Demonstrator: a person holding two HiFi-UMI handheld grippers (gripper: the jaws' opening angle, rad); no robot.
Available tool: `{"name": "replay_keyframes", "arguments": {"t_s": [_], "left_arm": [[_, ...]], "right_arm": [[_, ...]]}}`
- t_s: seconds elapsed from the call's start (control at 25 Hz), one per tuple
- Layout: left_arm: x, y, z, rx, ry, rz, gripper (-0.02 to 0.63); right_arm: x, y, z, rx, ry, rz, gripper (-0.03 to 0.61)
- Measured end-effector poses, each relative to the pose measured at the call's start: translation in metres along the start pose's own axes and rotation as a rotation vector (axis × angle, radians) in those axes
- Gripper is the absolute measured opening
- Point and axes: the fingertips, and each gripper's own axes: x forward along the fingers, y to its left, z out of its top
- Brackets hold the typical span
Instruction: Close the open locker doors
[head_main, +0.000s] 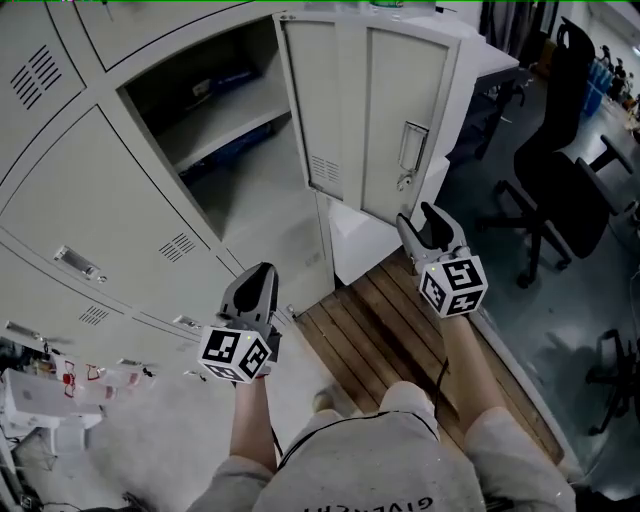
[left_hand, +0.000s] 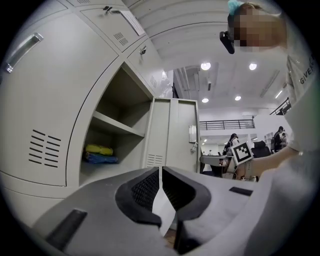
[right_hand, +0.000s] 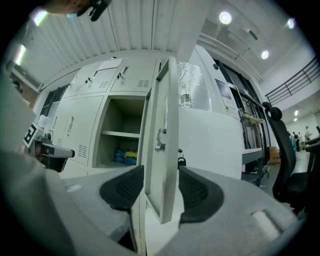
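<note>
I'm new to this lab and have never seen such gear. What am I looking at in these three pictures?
A person holds a two-jaw gripper in each hand; the cubes with square markers belong to the grippers. One picture comes from a camera on the person's head, looking down. The other two cameras ride on the grippers and look along their jaws. The person stands on wooden planks before grey lockers. One locker door stands open; inside, blue and yellow items lie under a shelf. The left gripper is shut and empty. The right gripper is open, with the door's edge in line with its gap, and its pads do not press it. An office chair stands on the person's right.
</note>
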Motion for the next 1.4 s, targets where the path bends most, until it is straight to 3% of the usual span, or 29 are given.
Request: {"name": "replay_keyframes", "arguments": {"t_s": [0.28,0.56,1.4], "left_arm": [[0.002,-0.009,-0.001,0.023,0.001,0.088,0.017],[0.000,-0.012,-0.008,0.037,0.014,0.098,0.017],[-0.050,0.026,0.005,0.059,-0.001,0.104,0.017]], "right_arm": [[0.014,-0.003,0.000,0.008,-0.020,0.127,0.209],[0.007,0.009,0.002,0.013,-0.051,0.166,0.209],[-0.021,0.116,0.015,-0.021,-0.077,0.280,0.205]]}}
